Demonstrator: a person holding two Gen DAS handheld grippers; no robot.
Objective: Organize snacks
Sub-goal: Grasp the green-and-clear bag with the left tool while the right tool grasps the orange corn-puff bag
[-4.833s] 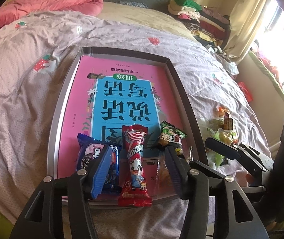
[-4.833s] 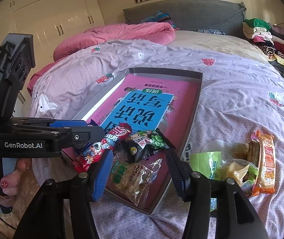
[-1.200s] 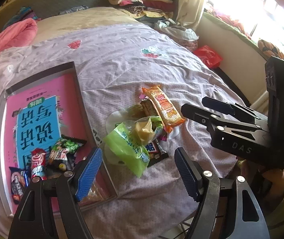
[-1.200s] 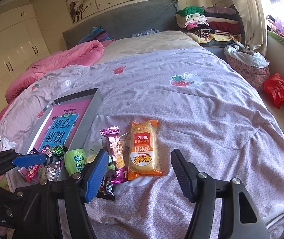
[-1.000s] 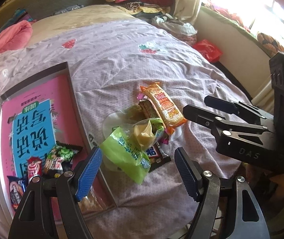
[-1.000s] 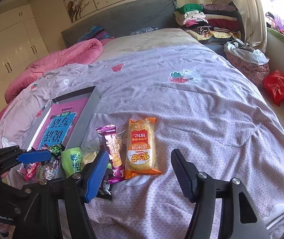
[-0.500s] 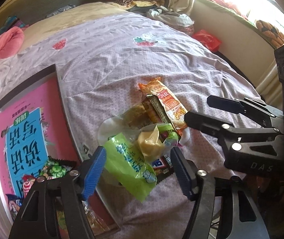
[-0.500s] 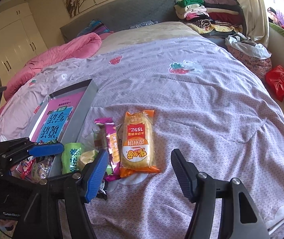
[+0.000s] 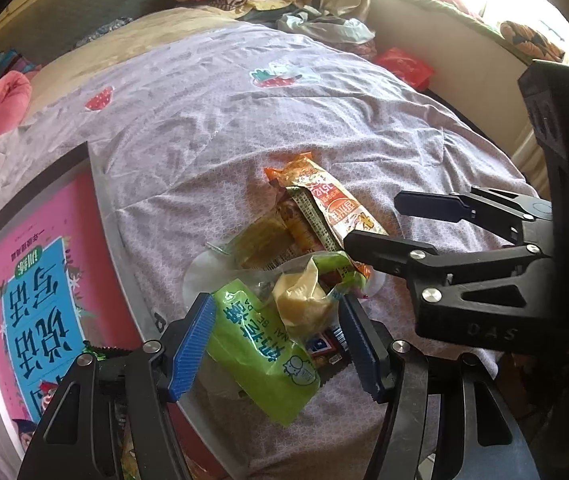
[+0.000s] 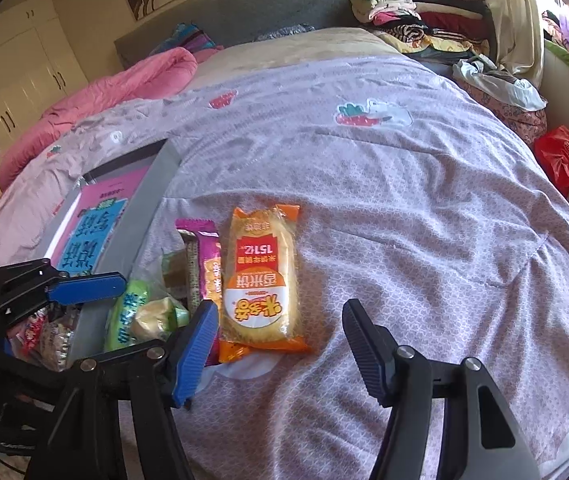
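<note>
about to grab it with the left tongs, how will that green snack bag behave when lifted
The green snack bag looks like thin crinkled film, so it will probably flop and sag. It seems puffy and light, likely crushing between the left tongs. Glossy wrapping may slip; neighbouring packets touching it could shift.

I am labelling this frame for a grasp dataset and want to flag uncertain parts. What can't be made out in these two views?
- Dark packet, left wrist view: mostly hidden under the green bag; brand unreadable.
- Snacks in the tray, right wrist view: blocked by the left gripper; count unclear.
- Tray, left wrist view: its near end is cut off by the left gripper body.
- Whether the green bag is touched by either pad: cannot tell.
</note>
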